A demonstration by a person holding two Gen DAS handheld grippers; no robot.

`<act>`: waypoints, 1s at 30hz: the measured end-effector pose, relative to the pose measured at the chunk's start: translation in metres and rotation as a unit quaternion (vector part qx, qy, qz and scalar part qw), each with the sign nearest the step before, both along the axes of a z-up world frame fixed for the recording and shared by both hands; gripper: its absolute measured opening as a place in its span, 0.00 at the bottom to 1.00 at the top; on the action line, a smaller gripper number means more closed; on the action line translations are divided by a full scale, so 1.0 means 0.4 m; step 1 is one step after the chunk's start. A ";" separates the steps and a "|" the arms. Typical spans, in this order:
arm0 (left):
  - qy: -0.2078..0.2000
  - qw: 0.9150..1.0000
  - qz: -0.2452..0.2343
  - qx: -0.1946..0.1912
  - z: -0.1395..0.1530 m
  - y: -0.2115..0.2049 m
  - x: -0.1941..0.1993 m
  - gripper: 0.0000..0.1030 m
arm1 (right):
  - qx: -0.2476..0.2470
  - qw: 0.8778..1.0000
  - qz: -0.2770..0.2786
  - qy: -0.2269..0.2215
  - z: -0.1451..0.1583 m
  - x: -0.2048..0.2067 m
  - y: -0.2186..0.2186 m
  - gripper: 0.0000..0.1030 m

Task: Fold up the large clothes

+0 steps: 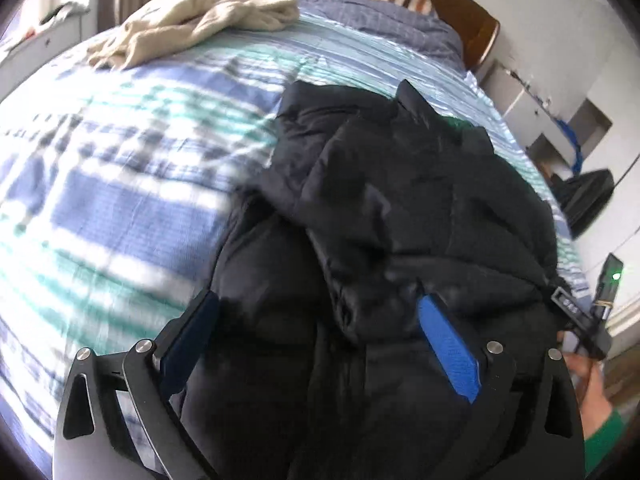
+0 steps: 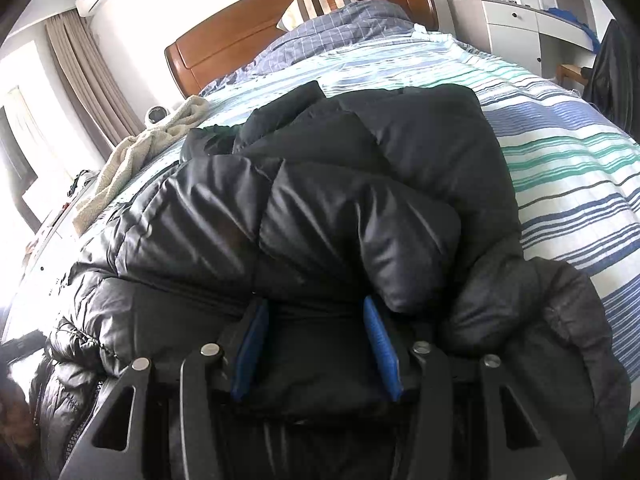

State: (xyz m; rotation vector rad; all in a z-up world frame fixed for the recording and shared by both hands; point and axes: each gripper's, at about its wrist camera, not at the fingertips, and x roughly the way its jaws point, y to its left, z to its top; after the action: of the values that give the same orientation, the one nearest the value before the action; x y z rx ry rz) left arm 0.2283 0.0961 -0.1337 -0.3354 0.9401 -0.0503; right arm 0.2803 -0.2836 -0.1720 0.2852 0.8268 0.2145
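A black puffer jacket (image 1: 392, 208) lies bunched on the striped bed; it also fills the right wrist view (image 2: 340, 208). My left gripper (image 1: 320, 312) is open wide just over the jacket's near part, blue pads apart, nothing between them held. My right gripper (image 2: 316, 312) is partly closed around a thick fold of the jacket, with the puffy fabric pressed between its blue pads (image 2: 380, 344). The right gripper also shows at the right edge of the left wrist view (image 1: 580, 316), held by a hand in a green sleeve.
The bed (image 1: 120, 184) has a blue, green and white striped cover. A cream fleece garment (image 1: 188, 28) lies near the wooden headboard (image 2: 288, 12). A blue pillow (image 2: 340, 28) sits at the head. White cabinets (image 2: 504, 28) stand to the right.
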 end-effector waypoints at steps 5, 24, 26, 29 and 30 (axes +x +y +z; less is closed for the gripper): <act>0.028 0.996 0.059 0.062 -0.037 -0.011 0.068 0.97 | -0.019 1.000 0.000 0.005 0.007 0.002 0.011 0.48; 0.015 0.999 0.028 0.041 0.124 0.189 -0.273 0.95 | -0.062 0.998 0.004 0.033 0.234 -0.474 -0.225 0.61; -0.006 0.999 -0.013 0.041 0.150 0.148 -0.296 0.96 | -0.065 0.997 0.035 0.021 0.256 -0.512 -0.200 0.61; -0.022 0.994 -0.092 0.052 0.142 0.039 -0.316 0.97 | -0.054 0.992 0.115 0.001 0.265 -0.540 -0.106 0.61; -0.012 0.992 -0.113 0.060 0.116 -0.001 -0.317 0.97 | -0.057 0.988 0.144 0.009 0.241 -0.542 -0.068 0.61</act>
State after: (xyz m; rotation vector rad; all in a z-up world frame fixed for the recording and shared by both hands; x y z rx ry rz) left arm 0.1016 0.0958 -0.0874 -0.1146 0.9487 -0.2040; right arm 0.0634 -0.3107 -0.0755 0.0593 0.8931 0.4330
